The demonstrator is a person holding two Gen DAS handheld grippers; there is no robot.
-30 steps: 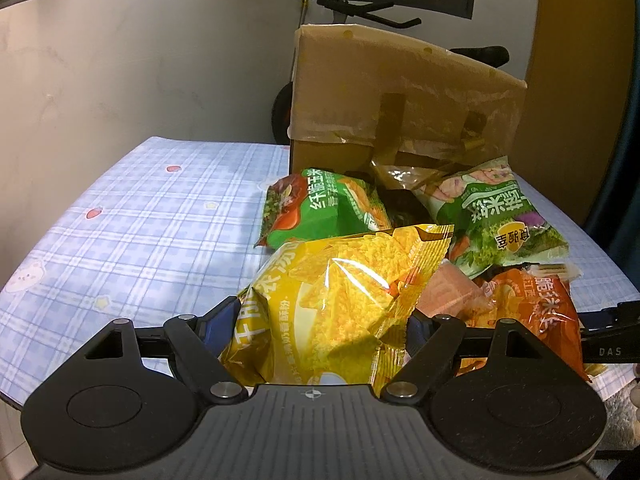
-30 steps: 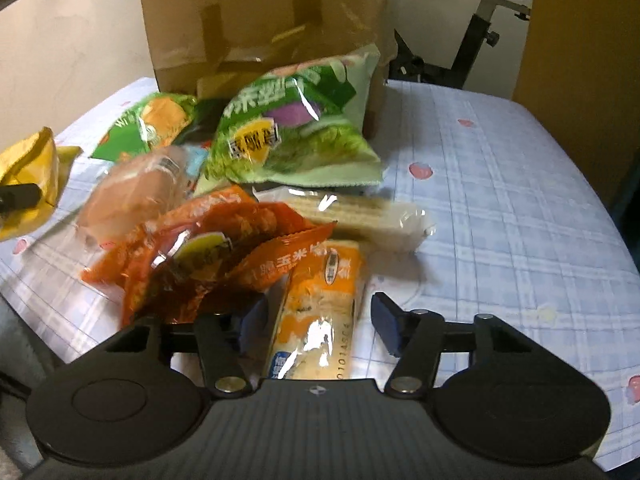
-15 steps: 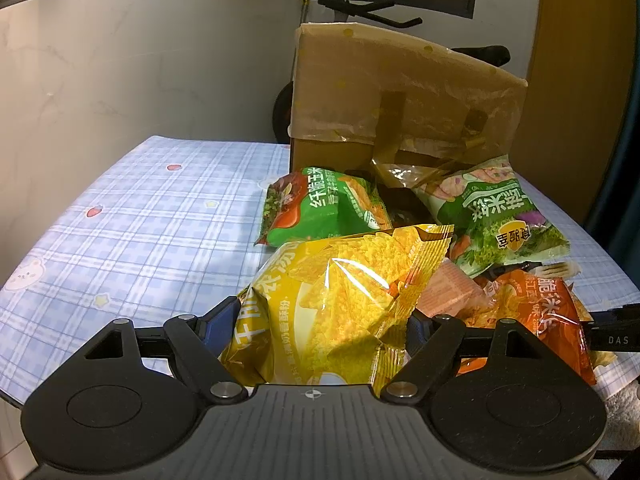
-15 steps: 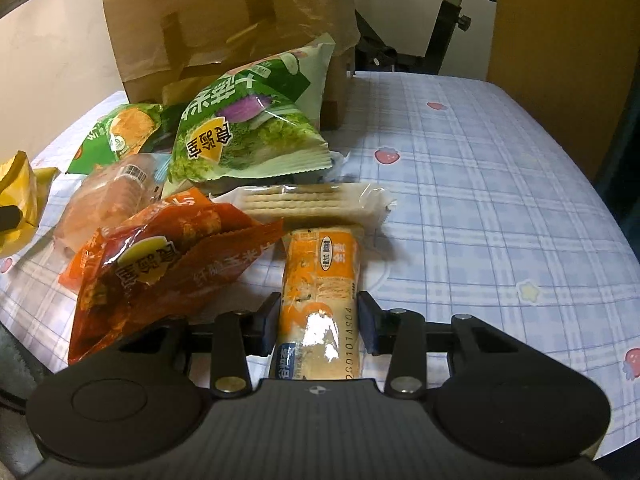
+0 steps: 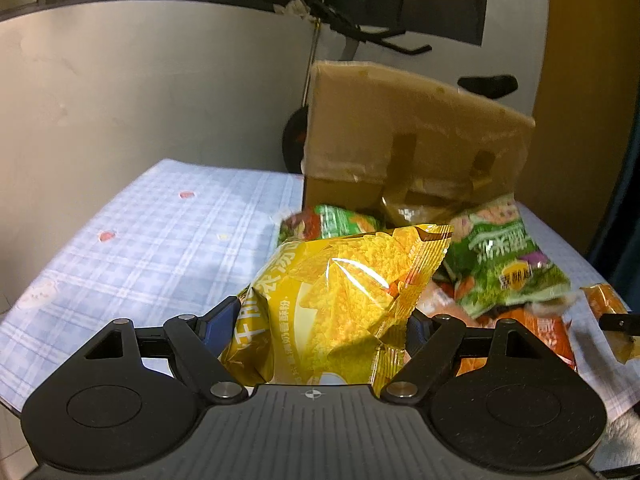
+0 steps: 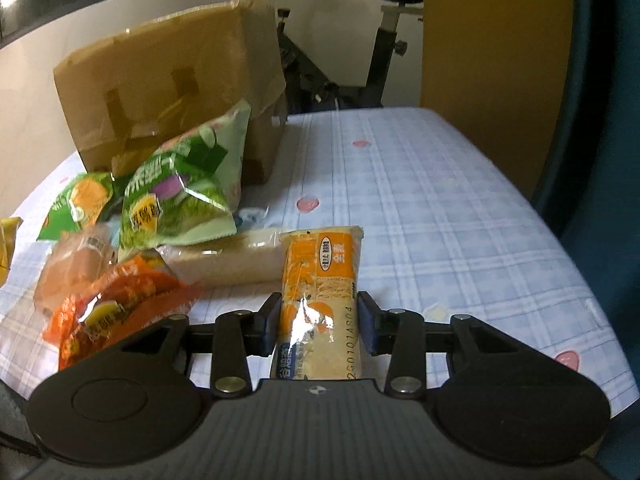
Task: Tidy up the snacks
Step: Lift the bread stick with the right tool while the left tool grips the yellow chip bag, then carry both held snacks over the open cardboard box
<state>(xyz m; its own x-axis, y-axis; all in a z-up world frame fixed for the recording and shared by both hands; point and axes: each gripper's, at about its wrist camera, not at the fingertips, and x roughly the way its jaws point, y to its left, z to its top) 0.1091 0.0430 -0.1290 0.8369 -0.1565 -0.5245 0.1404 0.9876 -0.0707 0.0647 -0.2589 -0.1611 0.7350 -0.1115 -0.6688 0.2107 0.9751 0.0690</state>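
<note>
My left gripper (image 5: 316,320) is shut on a yellow chip bag (image 5: 340,300), held above the near table edge. My right gripper (image 6: 318,316) is shut on an orange cracker pack (image 6: 320,272), whose far end points toward the table's middle. Left of that pack lie a clear-wrapped cracker stack (image 6: 228,260), an orange-red snack bag (image 6: 116,304) and a wrapped bun (image 6: 76,268). Two green snack bags (image 6: 180,196) (image 6: 80,204) rest in front of a taped cardboard box (image 6: 160,92). The box (image 5: 408,136) stands at the back in the left wrist view too.
A blue checked tablecloth (image 6: 440,220) covers the table; its bare left part (image 5: 160,240) shows in the left wrist view. An exercise bike (image 6: 360,60) stands behind the table. A tall orange-brown panel (image 6: 496,60) rises at the far right.
My right gripper's jaws closed on the orange cracker pack and raised it a little off the cloth, rolling slightly. The left gripper kept its hold on the yellow bag.
</note>
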